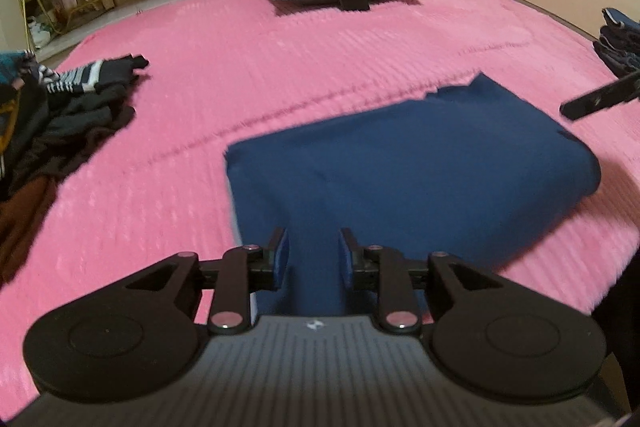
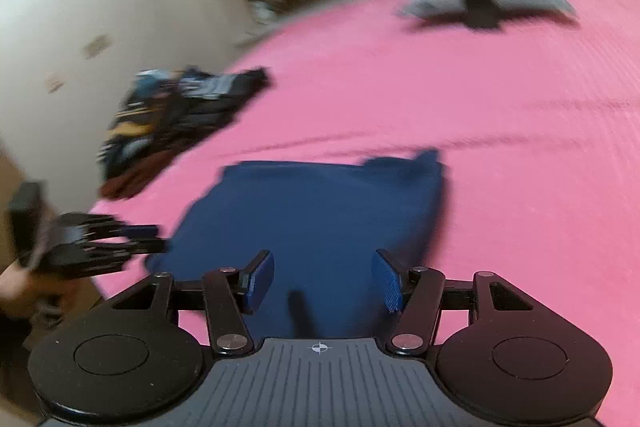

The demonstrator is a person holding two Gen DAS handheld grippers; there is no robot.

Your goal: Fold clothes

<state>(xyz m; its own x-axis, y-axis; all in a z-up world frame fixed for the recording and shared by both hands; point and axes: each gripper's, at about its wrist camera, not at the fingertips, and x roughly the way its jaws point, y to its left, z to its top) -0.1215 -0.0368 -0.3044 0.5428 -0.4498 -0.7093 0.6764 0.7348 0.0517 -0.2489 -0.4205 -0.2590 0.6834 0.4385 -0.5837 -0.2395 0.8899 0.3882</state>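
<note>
I have the folded navy blue cloth garment (image 1: pixel 408 163) lying flat on the pink ribbed bedspread (image 1: pixel 240 67), near the bed's front edge. My left tool (image 1: pixel 312 251) hovers over its near edge, fingers apart, gripping nothing. My right tool (image 2: pixel 324 279) is likewise spread above it. A heap of dark unfolded clothes (image 1: pixel 68 107) sits left.

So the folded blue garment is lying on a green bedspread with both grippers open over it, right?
Not quite: the bedspread is pink, not green, as the left wrist view shows. The folded blue garment does lie on it, with the left gripper and right gripper open over it.
</note>
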